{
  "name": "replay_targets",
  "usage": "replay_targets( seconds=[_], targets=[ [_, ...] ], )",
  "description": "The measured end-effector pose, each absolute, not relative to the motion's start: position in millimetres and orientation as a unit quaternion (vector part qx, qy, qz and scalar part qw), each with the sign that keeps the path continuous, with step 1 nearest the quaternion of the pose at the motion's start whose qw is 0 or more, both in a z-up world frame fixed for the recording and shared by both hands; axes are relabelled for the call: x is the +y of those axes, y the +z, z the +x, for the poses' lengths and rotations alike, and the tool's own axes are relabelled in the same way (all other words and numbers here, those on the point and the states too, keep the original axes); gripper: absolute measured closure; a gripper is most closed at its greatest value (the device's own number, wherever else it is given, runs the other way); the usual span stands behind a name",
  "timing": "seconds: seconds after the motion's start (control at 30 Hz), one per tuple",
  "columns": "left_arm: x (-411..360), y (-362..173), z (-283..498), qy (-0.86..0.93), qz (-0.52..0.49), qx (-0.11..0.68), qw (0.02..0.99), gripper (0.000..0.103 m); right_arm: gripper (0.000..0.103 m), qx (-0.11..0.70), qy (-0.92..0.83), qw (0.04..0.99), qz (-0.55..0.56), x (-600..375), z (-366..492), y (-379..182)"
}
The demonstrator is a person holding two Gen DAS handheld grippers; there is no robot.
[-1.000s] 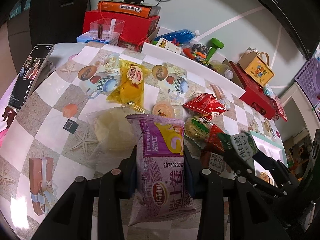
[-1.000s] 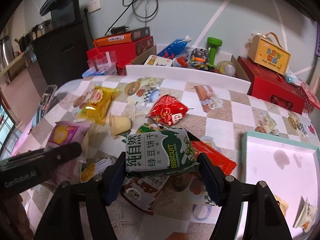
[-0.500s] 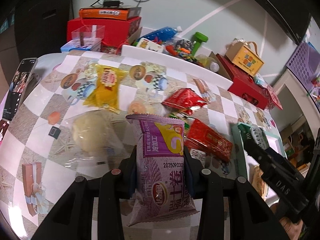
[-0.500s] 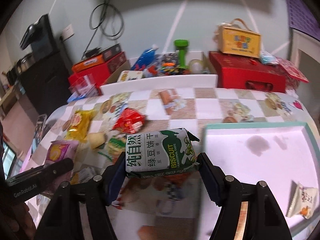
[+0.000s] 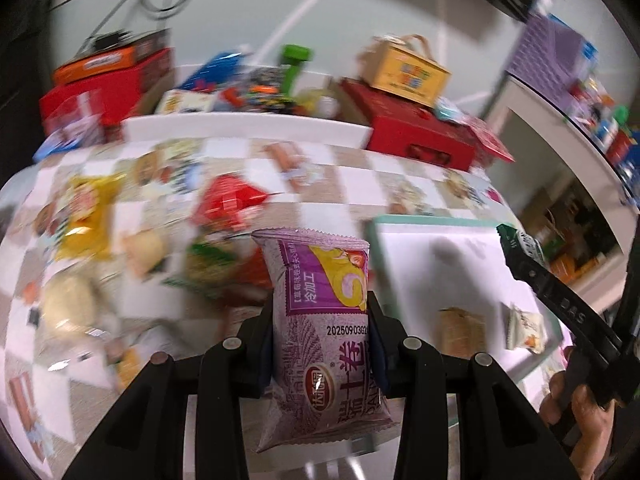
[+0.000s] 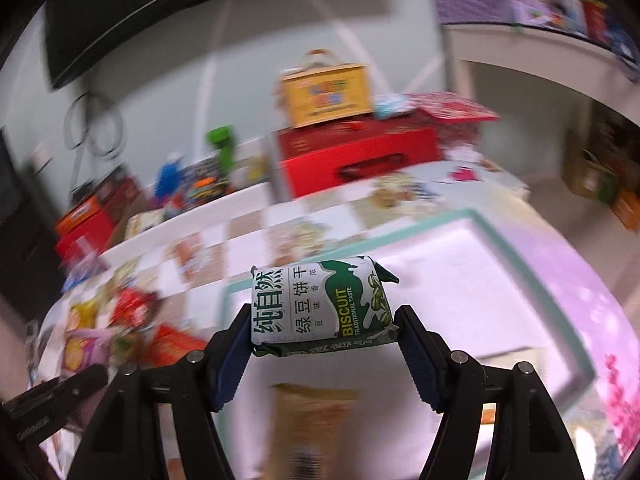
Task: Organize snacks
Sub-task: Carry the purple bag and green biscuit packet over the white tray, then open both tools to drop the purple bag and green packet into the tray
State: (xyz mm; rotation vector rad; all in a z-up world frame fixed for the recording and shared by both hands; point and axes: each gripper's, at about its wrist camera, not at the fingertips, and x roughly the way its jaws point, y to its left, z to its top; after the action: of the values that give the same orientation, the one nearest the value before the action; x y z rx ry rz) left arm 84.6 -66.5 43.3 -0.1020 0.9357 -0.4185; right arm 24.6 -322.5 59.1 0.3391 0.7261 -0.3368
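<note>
Purple chip bag upright in left gripper — biscuit pack crosswise in right gripper.

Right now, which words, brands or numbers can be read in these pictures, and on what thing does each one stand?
"BISCUIT TRADITIONAL TASTE", beside large Chinese characters: green biscuit pack, held in the right gripper.
"2025090302", cut off at the finger, with Chinese characters above and below: purple snack bag, held in the left gripper.
"DAS": arm of the right gripper, left wrist view.
Print on the yellow box and table snacks: too blurred.
</note>
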Motion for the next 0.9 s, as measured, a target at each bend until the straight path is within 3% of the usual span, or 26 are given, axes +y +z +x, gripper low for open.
replay_targets(
  seconds=[0.43, 0.9],
  targets=[
    [-180, 30, 111, -0.28, 0.012, 0.46, 0.843, 0.063, 0.03, 0.362, -0.246, 0.874, 0.21, -381, 4, 36],
    [-222, 10, 126, -0.297, 0.026, 0.474, 0.828, 0.062, 0.03, 0.372, -0.244, 0.87, 0.213, -383, 11, 27]
  ],
)
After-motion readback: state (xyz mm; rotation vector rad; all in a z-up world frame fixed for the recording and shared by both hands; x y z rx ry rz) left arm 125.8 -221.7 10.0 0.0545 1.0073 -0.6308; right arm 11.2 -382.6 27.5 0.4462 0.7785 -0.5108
